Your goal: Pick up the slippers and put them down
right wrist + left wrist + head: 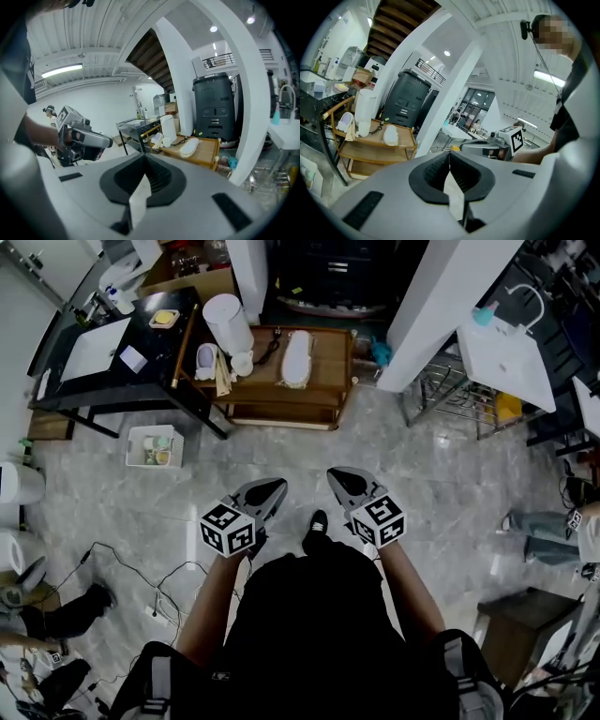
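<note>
L tongs (449, 156) closed, empty | R tongs (144, 160) closed, empty

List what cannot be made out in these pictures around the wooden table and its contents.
- Pale item beside the white cylinder, head view: too small to confirm as a second slipper.
- Lower shelf of the wooden table, head view: hidden by the tabletop.
- Underside of the white slipper, every view: it lies against the table.

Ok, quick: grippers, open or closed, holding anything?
Left gripper: closed, holding nothing.
Right gripper: closed, holding nothing.
</note>
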Demonstrator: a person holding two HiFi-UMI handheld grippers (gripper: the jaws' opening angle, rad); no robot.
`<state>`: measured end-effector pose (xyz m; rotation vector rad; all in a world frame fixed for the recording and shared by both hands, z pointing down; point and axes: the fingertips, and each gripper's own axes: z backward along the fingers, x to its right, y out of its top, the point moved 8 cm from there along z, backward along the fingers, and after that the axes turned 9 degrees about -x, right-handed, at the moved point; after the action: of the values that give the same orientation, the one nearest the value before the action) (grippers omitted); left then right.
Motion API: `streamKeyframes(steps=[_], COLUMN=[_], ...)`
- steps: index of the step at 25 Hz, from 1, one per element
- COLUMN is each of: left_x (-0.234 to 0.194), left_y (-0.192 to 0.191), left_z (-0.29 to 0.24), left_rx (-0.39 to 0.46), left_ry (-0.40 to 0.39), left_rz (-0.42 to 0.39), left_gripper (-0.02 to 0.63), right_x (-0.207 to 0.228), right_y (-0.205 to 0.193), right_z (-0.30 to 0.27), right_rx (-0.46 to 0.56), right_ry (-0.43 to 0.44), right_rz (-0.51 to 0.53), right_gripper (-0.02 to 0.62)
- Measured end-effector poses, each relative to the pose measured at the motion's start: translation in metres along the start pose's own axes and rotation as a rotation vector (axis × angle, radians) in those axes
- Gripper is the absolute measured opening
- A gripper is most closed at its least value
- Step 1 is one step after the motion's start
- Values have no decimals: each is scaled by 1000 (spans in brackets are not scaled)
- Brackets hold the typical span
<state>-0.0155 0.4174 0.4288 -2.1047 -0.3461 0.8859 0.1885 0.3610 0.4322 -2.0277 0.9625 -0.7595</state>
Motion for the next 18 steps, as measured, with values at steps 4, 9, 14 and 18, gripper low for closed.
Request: streamKeyframes(steps=[4,9,14,18], left_x=[-11,-23,-34,-41], left_y=[13,28,41,54], left_z=[-18,-39,-58,-69], left_rx=[11,33,44,48], left_ry=[28,52,64,65], left_rz=[19,40,40,40], left_gripper=[12,12,12,12], right_x=[25,56,78,92], right_y=[8,16,27,32], right_z=[-10,-25,-37,-43], right_rx=[-12,-34,-34,-37], right_ry=[33,68,88,89], right_rz=[13,42,69,58], right_gripper=[8,8,8,8])
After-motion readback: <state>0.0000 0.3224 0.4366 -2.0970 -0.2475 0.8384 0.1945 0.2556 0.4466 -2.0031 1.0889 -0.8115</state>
